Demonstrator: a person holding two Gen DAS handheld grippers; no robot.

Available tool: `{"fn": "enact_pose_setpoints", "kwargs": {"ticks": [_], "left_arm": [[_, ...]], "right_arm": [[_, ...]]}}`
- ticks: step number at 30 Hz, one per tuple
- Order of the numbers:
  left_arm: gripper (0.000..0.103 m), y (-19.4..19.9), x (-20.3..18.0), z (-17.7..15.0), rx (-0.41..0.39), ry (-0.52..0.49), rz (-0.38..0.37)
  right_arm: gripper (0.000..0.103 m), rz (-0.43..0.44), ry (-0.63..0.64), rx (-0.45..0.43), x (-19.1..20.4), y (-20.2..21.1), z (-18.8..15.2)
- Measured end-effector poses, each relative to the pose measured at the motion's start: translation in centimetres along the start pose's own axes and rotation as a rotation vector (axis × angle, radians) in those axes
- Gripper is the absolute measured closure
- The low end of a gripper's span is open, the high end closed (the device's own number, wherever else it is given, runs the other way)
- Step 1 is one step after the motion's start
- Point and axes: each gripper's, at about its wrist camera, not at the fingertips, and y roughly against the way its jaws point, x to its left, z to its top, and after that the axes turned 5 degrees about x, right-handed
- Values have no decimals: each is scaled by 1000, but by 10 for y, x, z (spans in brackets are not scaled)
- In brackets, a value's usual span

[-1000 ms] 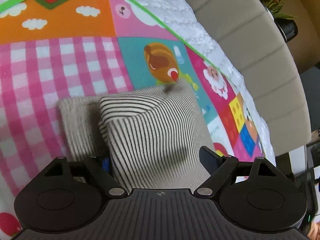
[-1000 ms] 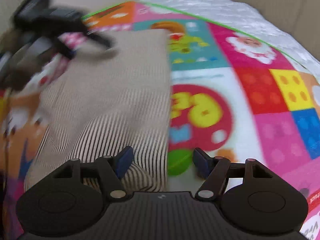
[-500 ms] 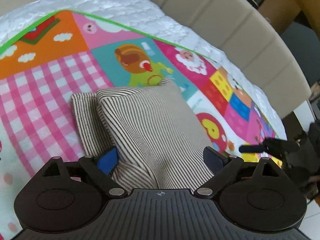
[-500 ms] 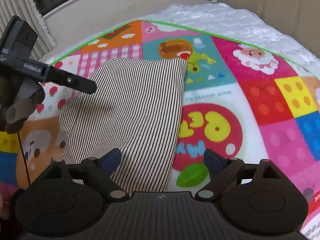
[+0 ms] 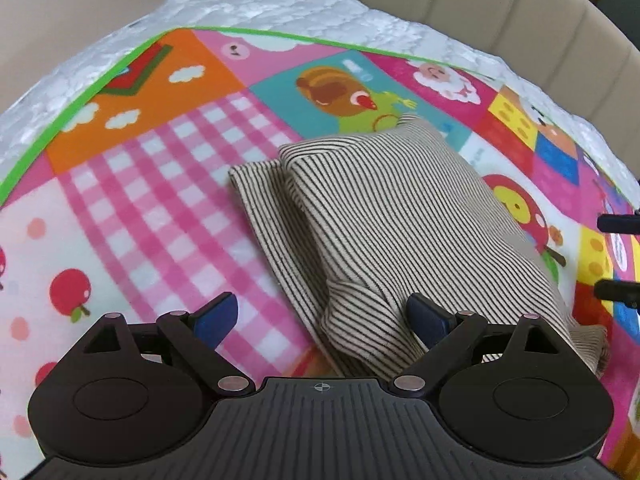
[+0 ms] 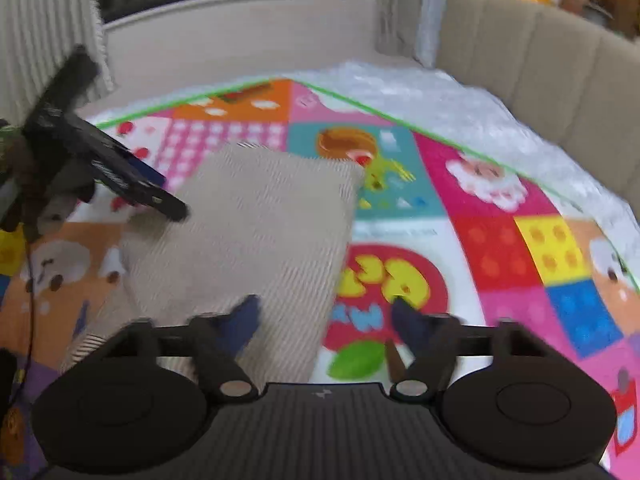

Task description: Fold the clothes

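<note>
A folded striped garment [image 5: 400, 232] lies on a colourful play mat [image 5: 140, 208], spreading from the middle of the left wrist view toward 4 o'clock, with a second striped layer showing along its 9 o'clock edge. The left gripper [image 5: 324, 316] is released: its blue pads stand wide, one over pink checks at 7 o'clock, the other over a rumpled corner of the cloth, and neither presses on it. In the blurred right wrist view the garment [image 6: 248, 240] sits left of centre. The right gripper [image 6: 324, 316] is closing, its left pad over the cloth's edge, its right over the mat; nothing is pinched between them. A beige padded wall [image 5: 460, 12] rises at 1 o'clock.
</note>
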Motion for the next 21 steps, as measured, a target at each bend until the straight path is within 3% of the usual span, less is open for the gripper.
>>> {"fn": "enact_pose_setpoints", "kwargs": {"ticks": [4, 8, 12, 21], "left_arm": [[8, 2, -4, 0, 0, -16, 2], [8, 5, -5, -2, 3, -18, 2], [8, 8, -4, -3, 7, -13, 0], [8, 11, -7, -5, 12, -25, -19]], "right_arm": [[53, 75, 97, 67, 30, -11, -4], [53, 57, 150, 165, 46, -31, -20], [41, 59, 106, 181, 35, -30, -14], [32, 18, 155, 153, 37, -22, -15]]}}
